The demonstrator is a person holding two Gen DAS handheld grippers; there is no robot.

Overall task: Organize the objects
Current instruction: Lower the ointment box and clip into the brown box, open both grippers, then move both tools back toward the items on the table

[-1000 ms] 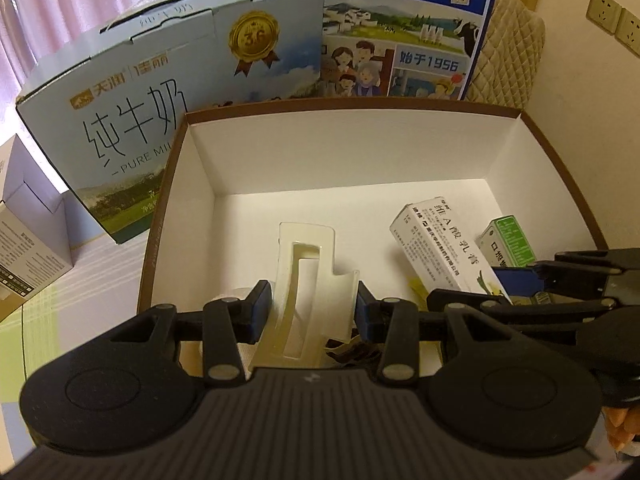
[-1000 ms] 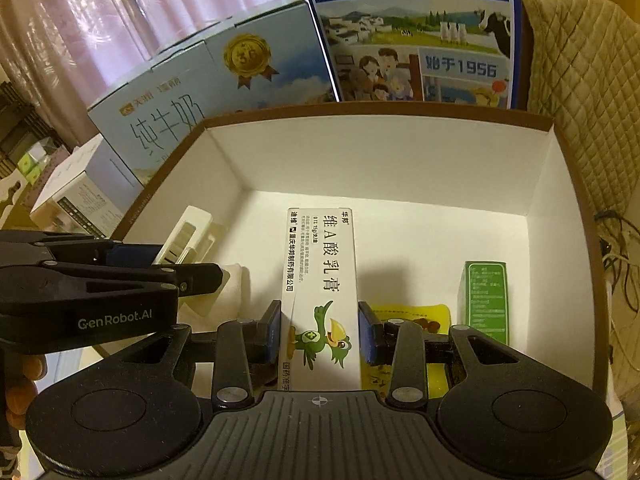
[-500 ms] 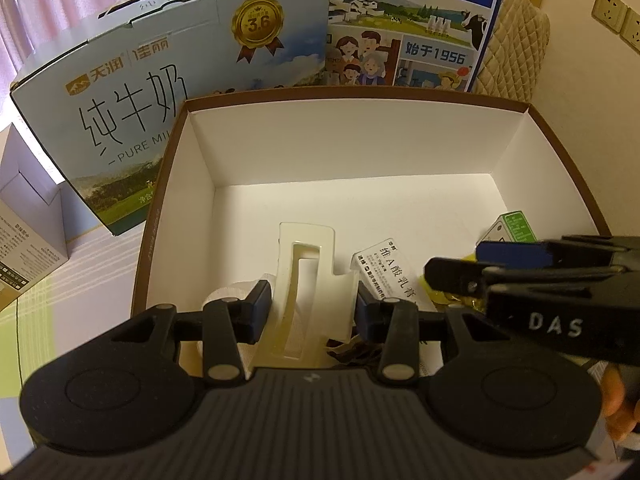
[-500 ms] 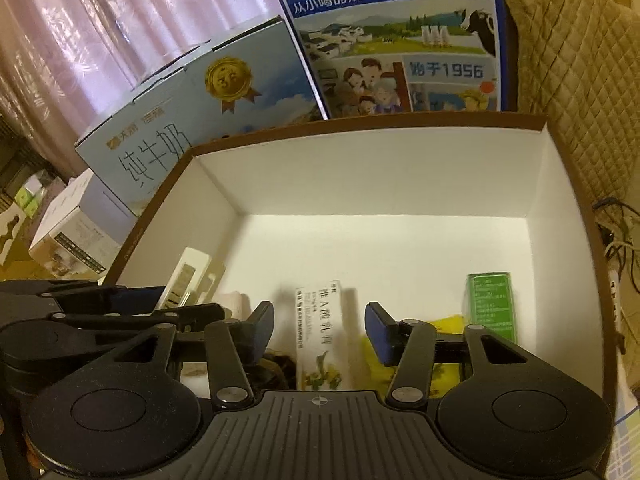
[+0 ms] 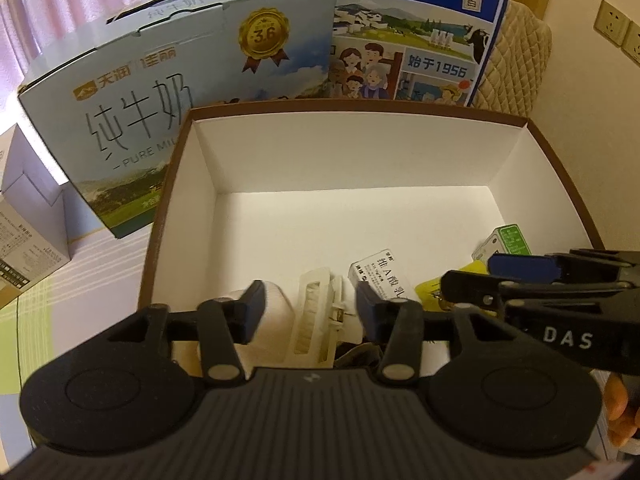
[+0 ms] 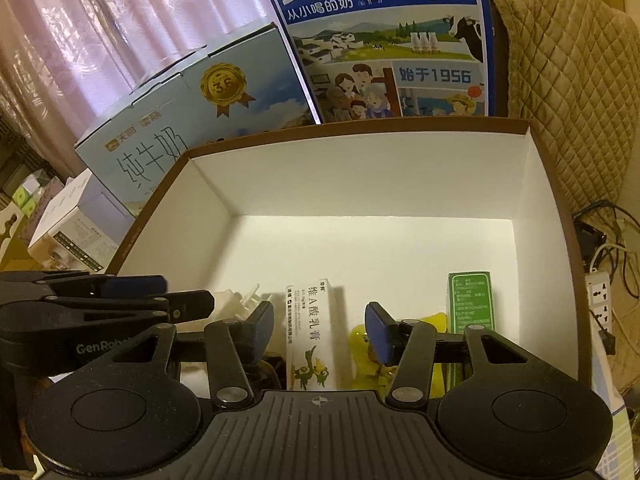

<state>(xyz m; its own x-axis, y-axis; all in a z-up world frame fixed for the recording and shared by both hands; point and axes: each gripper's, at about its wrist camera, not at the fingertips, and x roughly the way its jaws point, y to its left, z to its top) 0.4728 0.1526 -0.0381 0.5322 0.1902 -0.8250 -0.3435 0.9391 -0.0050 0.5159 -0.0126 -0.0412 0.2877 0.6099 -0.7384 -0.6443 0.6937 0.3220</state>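
Note:
A brown-rimmed white box [image 5: 532, 128] [image 6: 528, 128] holds the objects. A cream plastic clip [image 5: 314, 312] lies on its floor below my open left gripper [image 5: 310, 308], no longer held. A white ointment carton [image 6: 310, 332] [image 5: 380, 276] lies below my open right gripper [image 6: 320, 330]. A green carton [image 6: 470, 300] [image 5: 508, 240] and a yellow packet [image 6: 360, 340] [image 5: 432, 286] lie at the right. A white roll [image 5: 268, 320] sits beside the clip. Each gripper shows in the other's view: the right one [image 5: 496, 276], the left one [image 6: 160, 294].
Two milk cases stand behind the box, a light blue one [image 5: 180, 92] [image 6: 200, 120] and a dark blue one [image 5: 412, 40] [image 6: 384, 40]. A small white box [image 5: 28, 220] sits left. A quilted chair [image 6: 568, 92] and a power strip [image 6: 600, 300] are at the right.
Both grippers opened: the left let go of the cream clip, the right let go of the ointment carton. Both items now lie in the box, and both grippers have pulled back and up.

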